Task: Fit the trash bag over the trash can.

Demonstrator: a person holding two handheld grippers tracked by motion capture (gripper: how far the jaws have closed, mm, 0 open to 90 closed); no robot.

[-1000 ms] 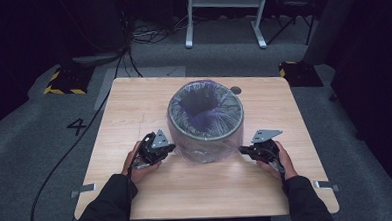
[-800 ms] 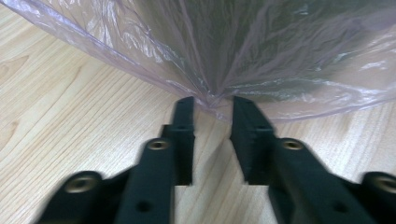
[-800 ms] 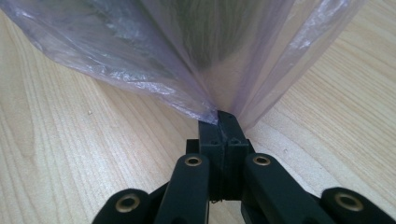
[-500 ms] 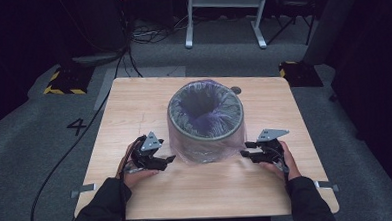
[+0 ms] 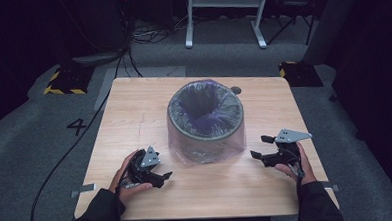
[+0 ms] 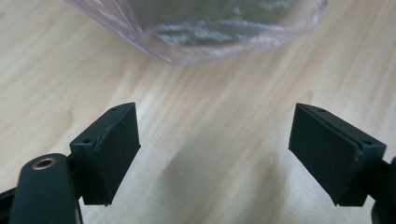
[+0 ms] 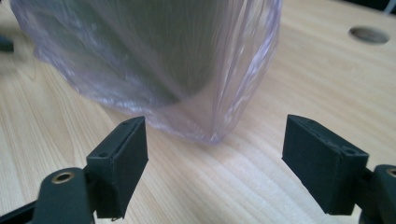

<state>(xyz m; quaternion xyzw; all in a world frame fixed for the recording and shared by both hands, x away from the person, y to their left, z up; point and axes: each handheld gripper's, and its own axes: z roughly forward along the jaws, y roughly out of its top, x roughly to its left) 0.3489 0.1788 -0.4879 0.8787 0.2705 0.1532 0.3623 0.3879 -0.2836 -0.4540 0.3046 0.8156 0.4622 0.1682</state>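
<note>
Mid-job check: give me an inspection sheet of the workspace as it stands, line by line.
Surface: wooden table, round hole near its far edge.
Job's things: grey bin upright mid-table, clear plastic liner folded over its rim and hanging down the outside.
Clutter: nothing seen.
Grippers: left gripper and right gripper flank the bin, apart from it; jaws have just been opening, nothing between them.
Cables: black cable across the floor at left.
Surroundings: grey carpet, floor marking "4", white frame legs behind.
</note>
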